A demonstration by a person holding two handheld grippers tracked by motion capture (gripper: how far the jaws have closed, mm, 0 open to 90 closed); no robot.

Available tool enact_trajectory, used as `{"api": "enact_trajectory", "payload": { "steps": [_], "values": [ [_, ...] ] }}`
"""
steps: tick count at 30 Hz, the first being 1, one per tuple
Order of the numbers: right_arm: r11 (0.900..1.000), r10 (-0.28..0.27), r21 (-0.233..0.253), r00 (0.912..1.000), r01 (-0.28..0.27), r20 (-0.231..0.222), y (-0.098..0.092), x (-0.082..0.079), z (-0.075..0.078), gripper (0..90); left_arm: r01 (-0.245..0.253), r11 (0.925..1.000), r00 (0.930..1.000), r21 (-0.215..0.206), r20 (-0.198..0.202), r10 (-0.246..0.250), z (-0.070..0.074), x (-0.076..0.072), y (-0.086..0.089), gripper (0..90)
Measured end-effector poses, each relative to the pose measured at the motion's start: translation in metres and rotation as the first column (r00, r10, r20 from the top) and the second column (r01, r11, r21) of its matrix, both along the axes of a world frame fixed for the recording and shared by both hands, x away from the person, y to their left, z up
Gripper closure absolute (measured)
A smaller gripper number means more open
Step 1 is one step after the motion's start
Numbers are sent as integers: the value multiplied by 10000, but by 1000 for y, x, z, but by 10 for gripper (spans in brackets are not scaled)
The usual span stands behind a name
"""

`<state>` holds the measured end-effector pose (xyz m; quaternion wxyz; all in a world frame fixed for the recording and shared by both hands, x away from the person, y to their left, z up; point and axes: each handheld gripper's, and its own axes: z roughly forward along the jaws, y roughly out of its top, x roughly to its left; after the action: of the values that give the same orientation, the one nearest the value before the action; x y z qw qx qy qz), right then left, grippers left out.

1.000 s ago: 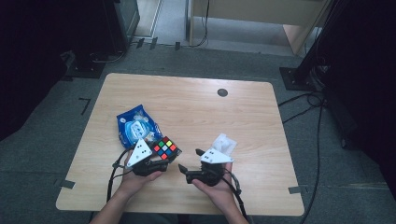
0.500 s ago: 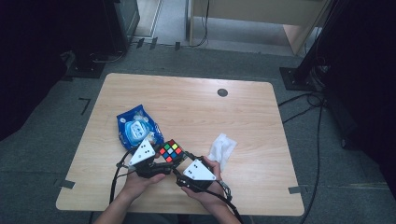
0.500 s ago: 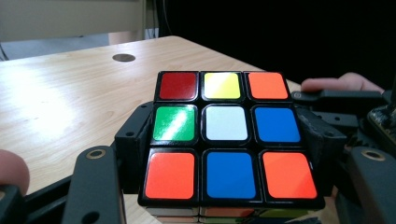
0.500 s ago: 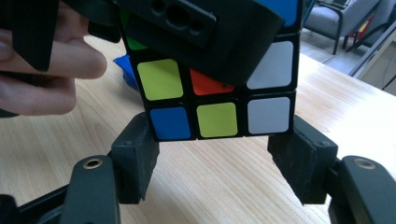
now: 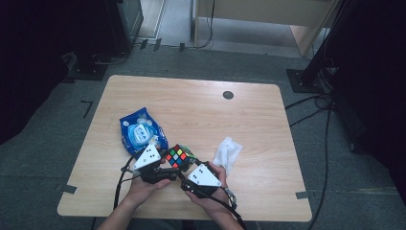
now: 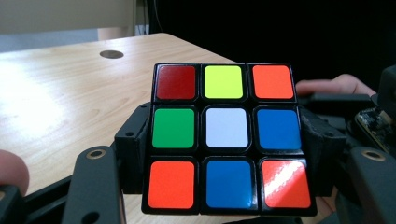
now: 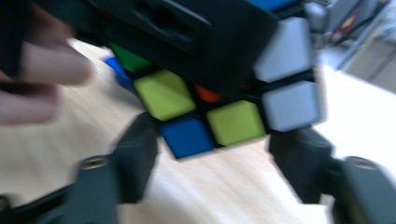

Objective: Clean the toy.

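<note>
A scrambled puzzle cube (image 5: pixel 178 157) is held just above the table near its front edge. My left gripper (image 5: pixel 162 166) is shut on it. In the left gripper view both black jaws press the sides of the cube (image 6: pixel 226 140), whose face has a white centre. My right gripper (image 5: pixel 190 173) sits close against the cube from the right. In the blurred right gripper view its jaws stand apart, and the cube's (image 7: pixel 210 116) lower edge dips to the gap of the gripper (image 7: pixel 215 140). A hand shows at that view's left.
A blue packet (image 5: pixel 141 130) lies left of the cube and a crumpled white tissue (image 5: pixel 228 152) lies right of it. A round cable hole (image 5: pixel 228 95) sits in the table (image 5: pixel 191 110) at the back. Cables trail off the front edge.
My right gripper has moved left from beside the tissue to the cube. The left gripper and cube have shifted slightly right and forward.
</note>
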<state>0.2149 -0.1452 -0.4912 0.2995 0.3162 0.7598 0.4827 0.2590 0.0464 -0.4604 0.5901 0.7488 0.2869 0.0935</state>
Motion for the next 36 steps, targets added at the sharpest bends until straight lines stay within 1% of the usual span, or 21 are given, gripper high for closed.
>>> {"api": "enact_trajectory", "payload": {
  "steps": [1,2,4,6,7,9,12,15,16,18,20,22,23,24,25,27,29,31,32,34,36],
  "values": [
    [9995,-140,-271,9996,146,235,-1,0,0,266,8,10000,10000,-3,-58,-8,0,1,1,340],
    [9986,-209,-469,9985,232,506,-4,0,1,247,-9,10000,9999,-27,-147,9,1,2,3,340],
    [9957,0,-918,9950,92,1002,-8,0,1,212,52,10000,9995,-31,-324,-53,2,4,4,340],
    [9883,219,-1527,9854,42,1688,-8,-3,1,220,160,9999,9990,64,-420,-157,3,5,4,340],
    [9845,352,-1752,9810,-13,1908,-7,-4,1,235,206,9997,9988,122,-449,-200,3,5,3,340],
    [9825,486,-1864,9747,-72,2181,-5,-6,2,264,287,9995,9983,161,-517,-278,2,5,1,340],
    [9825,444,-1863,9763,-43,2118,-2,-8,1,337,275,9995,9978,174,-603,-264,1,5,-1,340],
    [9868,148,-1613,9807,171,1949,1,-10,0,343,195,9998,9979,52,-617,-192,1,5,0,340],
    [9896,31,-1419,9832,232,1824,3,-11,0,344,133,9999,9979,-45,-632,-136,1,4,-1,339],
    [9965,-203,-771,9902,311,1380,5,-12,1,345,42,10000,9981,-73,-611,-46,1,4,-2,339],
    [9987,-497,-35,9950,502,869,5,-12,2,345,-30,9999,9976,-145,-688,20,1,4,-3,337],
    [9943,-906,589,9952,883,374,6,-13,3,345,27,9999,9966,-100,-817,-36,-1,5,-5,329],
    [9915,-1057,792,9941,1035,246,6,-13,4,346,162,9999,9952,-26,-962,-164,-2,5,-5,326],
    [9857,-1309,1092,9913,1286,138,5,-13,6,346,207,9998,9939,-39,-1081,-210,-3,6,-6,324],
    [9810,-1509,1247,9885,1486,88,5,-14,8,346,197,9997,9940,-125,-1077,-209,-3,5,-6,322],
    [9804,-1516,1294,9884,1488,119,5,-14,10,345,146,9996,9934,-243,-1133,-173,-2,5,-6,324],
    [9822,-1380,1302,9903,1351,134,4,-13,9,344,164,9994,9940,-304,-1073,-196,-2,5,-5,332],
    [9868,-1207,1104,9926,1185,132,4,-12,8,336,116,9995,9933,-289,-1143,-149,-3,5,-4,339],
    [9902,-1109,870,9936,1088,193,4,-10,7,331,59,9993,9928,-365,-1195,-102,-3,6,-3,339],
    [9948,-915,453,9958,910,79,4,-8,4,297,-9,9991,9925,-417,-1223,-42,-2,7,0,339],
    [9966,-785,-223,9966,791,264,2,-6,1,305,-49,9992,9923,-385,-1240,0,-1,9,4,339]
  ]
}}
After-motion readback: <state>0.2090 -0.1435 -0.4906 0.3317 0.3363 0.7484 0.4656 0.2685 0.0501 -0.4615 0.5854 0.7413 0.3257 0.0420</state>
